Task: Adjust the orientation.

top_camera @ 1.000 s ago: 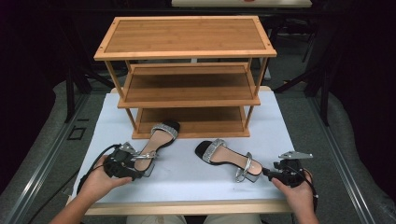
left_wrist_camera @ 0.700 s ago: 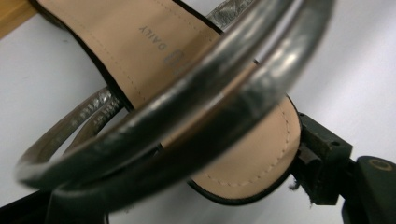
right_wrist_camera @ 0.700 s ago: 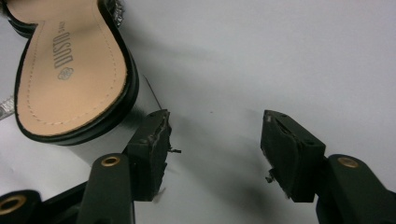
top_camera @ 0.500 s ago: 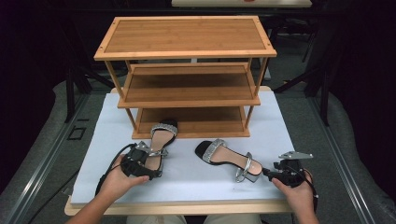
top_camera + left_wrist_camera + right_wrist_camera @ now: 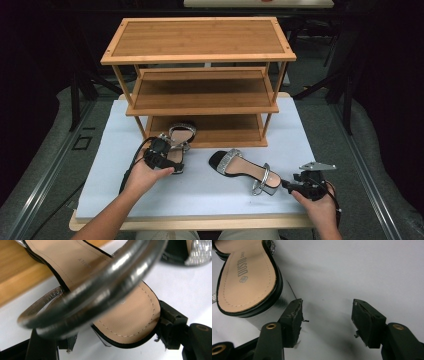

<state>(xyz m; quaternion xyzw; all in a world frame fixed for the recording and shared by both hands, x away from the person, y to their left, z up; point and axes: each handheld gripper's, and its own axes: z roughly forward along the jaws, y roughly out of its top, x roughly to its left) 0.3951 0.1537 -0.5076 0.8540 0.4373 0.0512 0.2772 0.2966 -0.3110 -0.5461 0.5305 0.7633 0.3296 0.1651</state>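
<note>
The left sandal is seen on the white counter, its toe end with the sparkly strap reaching onto the front edge of the lowest board of the wooden shoe rack, its heel end pointing toward the person. The left tool is placed at that heel end, held from below by the left hand. In the left gripper view, the tan insole at the heel of the sandal is found between the two black jaws, with the glossy ankle strap looping across just above; the jaws stand on either side of the heel, but whether they are pressed onto it cannot be told. Further to the right, the right sandal is laid on the counter, apart from the rack, its toe toward the rack and its silver block heel toward the right tool. The right tool is held open by the right hand: in the right gripper view its jaws are spread wide over bare counter, with the heel of the right sandal just beside one jaw, outside the gap.
</note>
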